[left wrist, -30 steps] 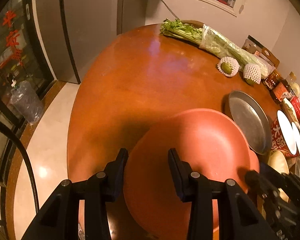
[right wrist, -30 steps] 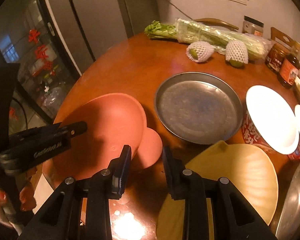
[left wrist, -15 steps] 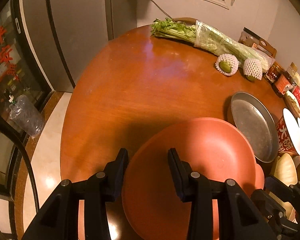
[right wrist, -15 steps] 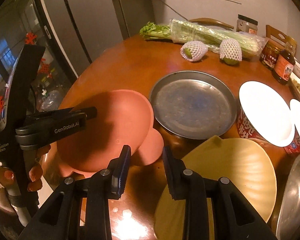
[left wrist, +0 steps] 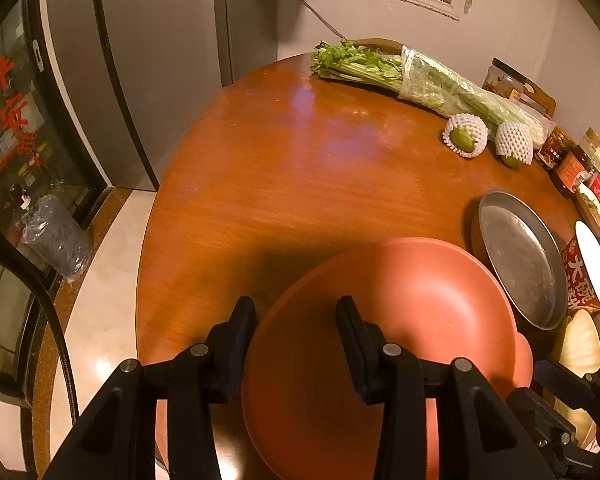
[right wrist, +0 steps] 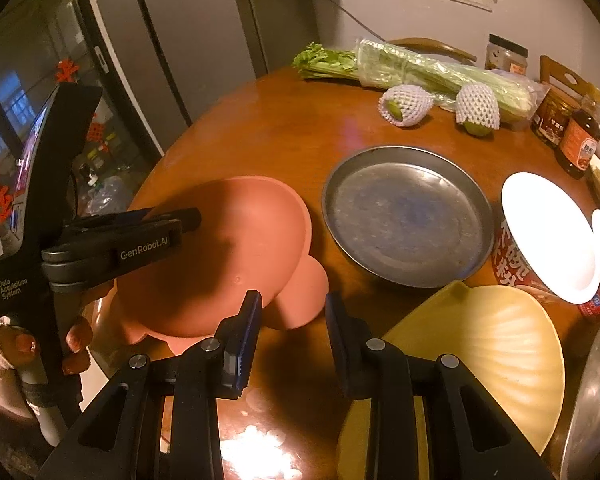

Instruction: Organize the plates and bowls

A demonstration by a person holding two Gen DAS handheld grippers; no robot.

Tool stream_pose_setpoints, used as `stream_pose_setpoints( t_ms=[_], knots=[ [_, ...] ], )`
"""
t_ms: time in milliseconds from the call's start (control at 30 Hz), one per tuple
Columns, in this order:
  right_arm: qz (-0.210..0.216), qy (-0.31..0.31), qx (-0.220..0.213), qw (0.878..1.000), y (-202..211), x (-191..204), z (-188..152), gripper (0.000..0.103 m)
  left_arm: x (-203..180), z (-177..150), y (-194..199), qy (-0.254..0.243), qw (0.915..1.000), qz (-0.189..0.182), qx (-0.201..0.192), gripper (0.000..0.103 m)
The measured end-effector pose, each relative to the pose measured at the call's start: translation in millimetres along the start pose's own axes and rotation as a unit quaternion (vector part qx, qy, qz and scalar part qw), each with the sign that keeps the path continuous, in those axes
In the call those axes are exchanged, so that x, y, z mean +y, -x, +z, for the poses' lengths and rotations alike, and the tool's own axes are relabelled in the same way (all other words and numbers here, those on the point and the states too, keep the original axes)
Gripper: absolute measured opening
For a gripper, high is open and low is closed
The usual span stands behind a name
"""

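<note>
A large terracotta-pink plate [left wrist: 400,320] is tilted and lifted off the table, with my left gripper [left wrist: 296,308] shut on its near rim. The right wrist view shows the same pink plate [right wrist: 240,240] with the left gripper [right wrist: 192,216] reaching over it from the left, held by a hand. A smaller pink dish [right wrist: 304,296] lies on the table under the plate's right edge. My right gripper [right wrist: 292,300] hovers open above the bare table, with nothing between its fingers. A yellow shell-shaped plate [right wrist: 480,352] lies just right of it.
A round metal plate [right wrist: 408,216] sits mid-table. A white plate [right wrist: 548,236] rests on a red printed tub at the right, and a metal bowl [right wrist: 596,400] shows at the right edge. Celery [right wrist: 420,68], two netted fruits and sauce jars line the far side.
The left gripper has rolled slightly with the pink plate still in its grip, and its holder's hand has come into the right wrist view. The right gripper stays put.
</note>
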State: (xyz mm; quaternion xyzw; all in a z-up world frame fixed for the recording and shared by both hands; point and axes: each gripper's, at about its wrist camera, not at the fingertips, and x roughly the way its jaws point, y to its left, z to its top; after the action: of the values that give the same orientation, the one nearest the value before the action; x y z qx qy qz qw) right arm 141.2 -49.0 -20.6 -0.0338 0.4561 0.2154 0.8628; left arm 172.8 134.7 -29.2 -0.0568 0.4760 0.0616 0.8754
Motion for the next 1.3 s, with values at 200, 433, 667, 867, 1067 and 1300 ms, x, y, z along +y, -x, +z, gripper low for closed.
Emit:
stream_pose_setpoints(
  t_ms=[200, 433, 667, 867, 1067, 1300],
  knots=[
    [0.005, -0.014, -0.008, 1.0, 3.2, -4.6, -1.3, 0.033, 1.8, -0.9, 10.5, 0.005, 0.9998, -0.012, -0.017, 0.051],
    [-0.001, -0.017, -0.021, 1.0, 12.2, -7.2, -3.8, 0.037, 0.4, -1.8, 26.9, 0.011, 0.9993, -0.006, -0.035, 0.057],
    [-0.012, -0.023, -0.032, 0.999, 22.2, -12.3, -5.5, 0.037, -3.6, -7.9, 42.8, 0.016, 0.9987, -0.012, -0.047, 0.059],
    [-0.022, -0.028, -0.049, 0.998, 35.2, -19.0, -9.6, 0.039, -16.3, -13.6, 57.7, 0.003, 0.9983, -0.018, -0.056, 0.061],
    [-0.029, -0.03, -0.065, 0.997, 51.8, -24.9, -13.5, 0.043, -31.7, -16.9, 73.6, -0.009, 0.9974, -0.023, -0.068, 0.062],
    [-0.044, -0.029, -0.089, 0.995, 72.3, -32.4, -16.6, 0.047, -52.3, -21.9, 87.7, -0.024, 0.9961, -0.034, -0.078, 0.063]
  ],
)
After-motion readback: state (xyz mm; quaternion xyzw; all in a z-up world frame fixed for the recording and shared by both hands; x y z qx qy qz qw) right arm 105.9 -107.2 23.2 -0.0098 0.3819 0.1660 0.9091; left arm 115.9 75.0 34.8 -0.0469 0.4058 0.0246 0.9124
